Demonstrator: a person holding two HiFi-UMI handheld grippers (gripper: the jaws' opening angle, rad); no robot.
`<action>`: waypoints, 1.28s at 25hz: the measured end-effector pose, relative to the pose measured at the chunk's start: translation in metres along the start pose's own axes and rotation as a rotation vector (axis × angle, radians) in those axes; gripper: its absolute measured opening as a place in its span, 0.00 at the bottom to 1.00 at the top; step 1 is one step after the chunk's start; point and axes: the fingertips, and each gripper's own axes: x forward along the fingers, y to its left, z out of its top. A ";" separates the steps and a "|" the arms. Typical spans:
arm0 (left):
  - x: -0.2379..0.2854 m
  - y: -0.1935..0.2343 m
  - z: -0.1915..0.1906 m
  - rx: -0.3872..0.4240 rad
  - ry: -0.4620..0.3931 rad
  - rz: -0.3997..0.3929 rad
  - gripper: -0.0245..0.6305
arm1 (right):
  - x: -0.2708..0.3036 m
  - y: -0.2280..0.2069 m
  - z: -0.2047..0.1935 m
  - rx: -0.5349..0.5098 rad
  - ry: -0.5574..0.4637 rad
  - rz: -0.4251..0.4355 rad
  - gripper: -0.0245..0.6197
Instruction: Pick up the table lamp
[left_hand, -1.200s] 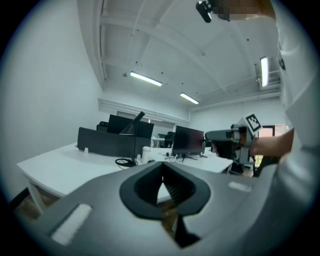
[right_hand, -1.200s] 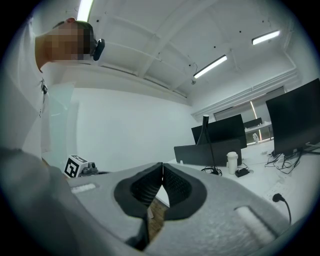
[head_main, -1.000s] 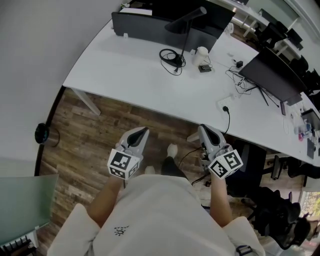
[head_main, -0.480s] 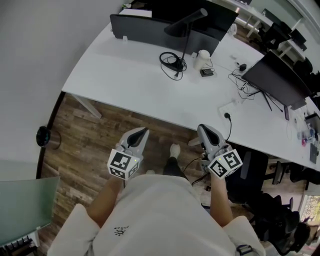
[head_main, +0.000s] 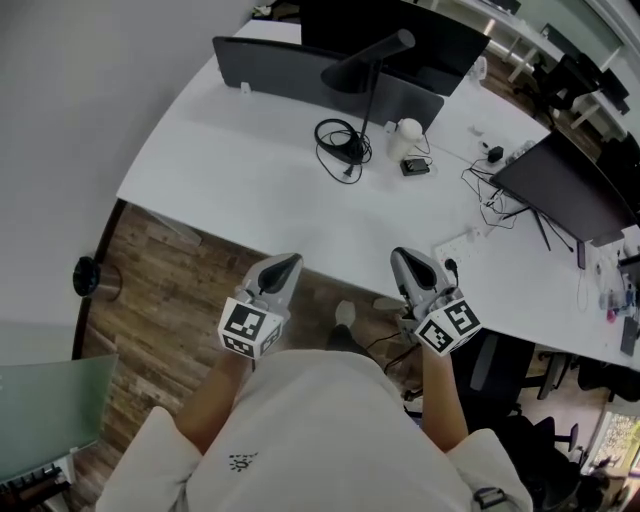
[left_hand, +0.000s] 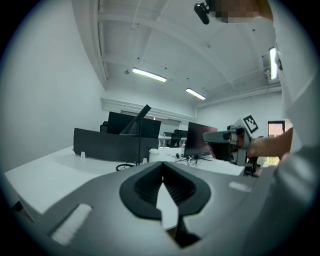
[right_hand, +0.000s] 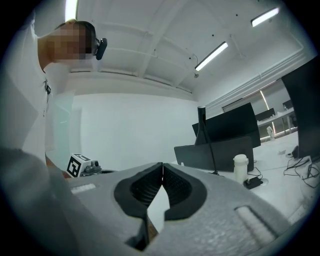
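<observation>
The person has walked closer, so the edge of the long white table (head_main: 230, 170) now lies right by the tips of both tools. The thin black table lamp (head_main: 366, 100) with its slanted head stands far back on the table, just in front of a dark grey screen panel (head_main: 290, 72) and beside a coil of black cable (head_main: 335, 135). It is well apart from the grey left gripper (head_main: 288, 262) and the grey right gripper (head_main: 404, 256). Both sets of jaws are closed tight with nothing in them. The lamp is not touched yet, so I think the person must reach further and open the jaws.
</observation>
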 end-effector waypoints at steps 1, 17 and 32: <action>0.010 0.002 0.002 0.006 0.007 0.009 0.03 | 0.004 -0.009 0.002 -0.001 0.002 0.010 0.04; 0.167 0.010 0.037 -0.005 0.012 0.072 0.03 | 0.044 -0.143 0.031 -0.001 0.044 0.207 0.04; 0.222 0.010 0.029 -0.012 0.041 0.119 0.03 | 0.058 -0.203 0.025 0.008 0.076 0.254 0.04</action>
